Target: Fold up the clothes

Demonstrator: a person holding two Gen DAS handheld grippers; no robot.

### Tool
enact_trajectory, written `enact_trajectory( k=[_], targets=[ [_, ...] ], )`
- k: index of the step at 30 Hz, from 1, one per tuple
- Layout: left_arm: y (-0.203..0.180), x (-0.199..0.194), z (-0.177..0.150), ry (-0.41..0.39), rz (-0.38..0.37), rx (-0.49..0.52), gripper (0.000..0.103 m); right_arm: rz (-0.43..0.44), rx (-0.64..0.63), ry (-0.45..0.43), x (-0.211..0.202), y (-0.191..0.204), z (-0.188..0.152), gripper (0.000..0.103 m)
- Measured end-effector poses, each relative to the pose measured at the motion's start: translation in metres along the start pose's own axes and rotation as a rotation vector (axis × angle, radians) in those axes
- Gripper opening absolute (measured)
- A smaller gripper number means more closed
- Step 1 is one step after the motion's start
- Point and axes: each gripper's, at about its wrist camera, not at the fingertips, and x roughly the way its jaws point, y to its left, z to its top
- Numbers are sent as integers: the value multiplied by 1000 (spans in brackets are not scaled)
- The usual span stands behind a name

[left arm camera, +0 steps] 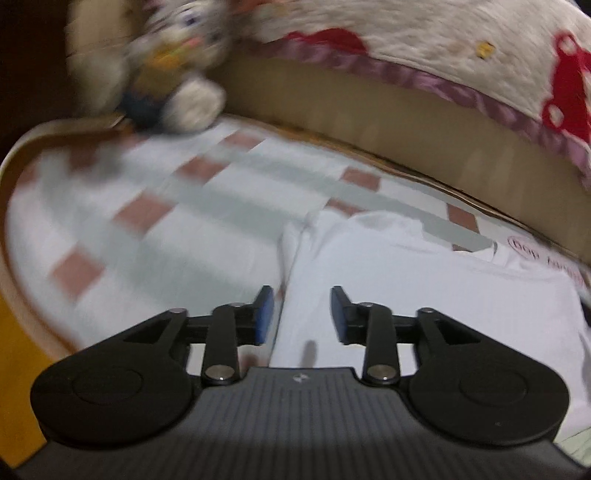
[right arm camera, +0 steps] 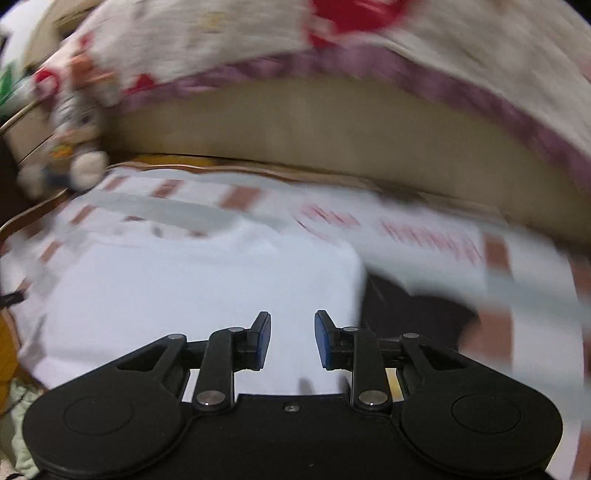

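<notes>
Both hand-held grippers hover with jaws apart over a white garment on a checked bed sheet.

The left hand-held gripper has its blue pads parted and nothing between them, poised above the left edge of the white garment, which lies flat on the grey-and-red checked sheet. The right hand-held gripper is likewise parted and empty above the same white garment, near its right edge, beside a dark patch. A plush toy sits at the sheet's far corner, below a quilt with red patches.
</notes>
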Motion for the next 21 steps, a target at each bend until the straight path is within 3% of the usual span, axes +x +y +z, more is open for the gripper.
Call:
enact_trajectory(
  k=[3,6,10,12,14,16,18,21],
  targets=[
    [3,31,25,13,-22,-14,43,24,-97,24,12,12,50,45],
    [4,63,36,22,-48,-41,43,2,-127,0,41,8,65,49],
    [-1,124,37,193,-161,13,43,-31,-109,-43,85,-23,40,48],
    [-4,141,39,167,-131,47,43,-53,-85,-45,100,-39,25,48],
    [-2,148,40,128,-159,25,42,-74,-47,-26,105,-56,11,48],
    [-1,153,41,104,-194,-1,37,-85,11,-17,103,-73,3,49],
    [-6,153,39,80,-202,49,10,-69,93,-16,101,-89,2,50],
    [-11,149,38,47,-186,89,7,-17,220,-2,104,-107,3,52]
  ],
)
